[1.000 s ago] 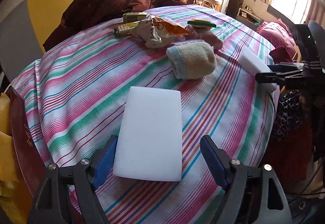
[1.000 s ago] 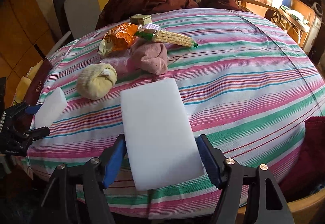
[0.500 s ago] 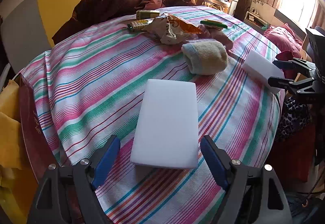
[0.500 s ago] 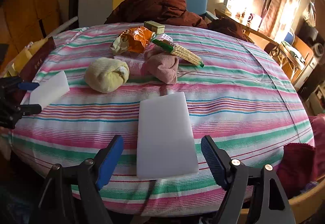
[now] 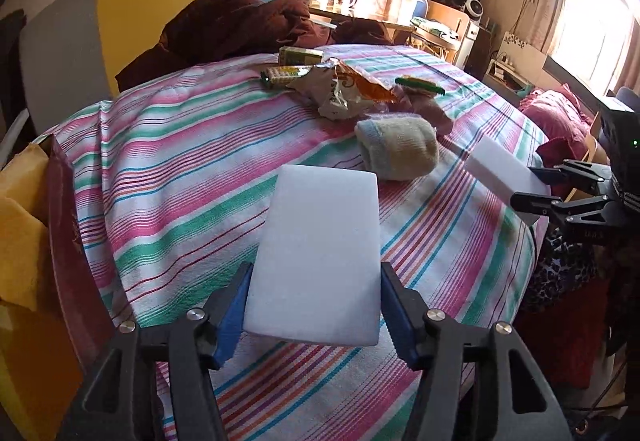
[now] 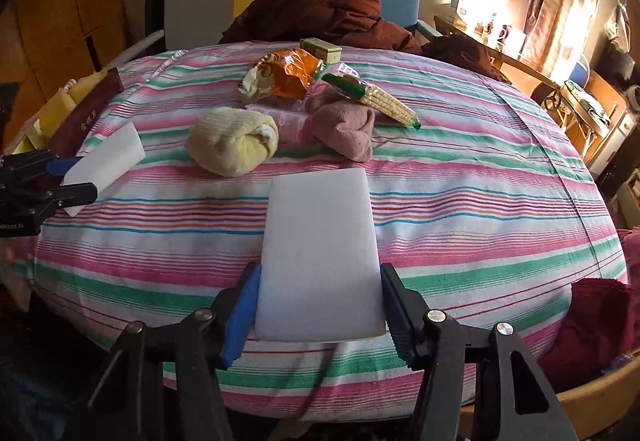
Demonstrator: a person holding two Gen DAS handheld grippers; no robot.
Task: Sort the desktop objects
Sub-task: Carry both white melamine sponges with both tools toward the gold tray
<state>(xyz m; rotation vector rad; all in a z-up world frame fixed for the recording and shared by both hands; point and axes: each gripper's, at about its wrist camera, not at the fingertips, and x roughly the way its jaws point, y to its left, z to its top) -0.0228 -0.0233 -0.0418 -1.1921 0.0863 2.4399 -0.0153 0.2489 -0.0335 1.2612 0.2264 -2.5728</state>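
Left gripper [image 5: 314, 315] and right gripper [image 6: 318, 315] each clamp a white foam block; rolled socks [image 6: 234, 147] ahead, unsorted.

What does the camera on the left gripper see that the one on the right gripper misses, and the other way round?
Only the left wrist view shows the right gripper, shut on its white foam block, plus the bright window on the right.

Only the right wrist view shows the left gripper, shut on its white foam block, and the pink sock in full.

Both show the striped tablecloth, the yellow sock roll, the orange snack bag and the wafer packet.
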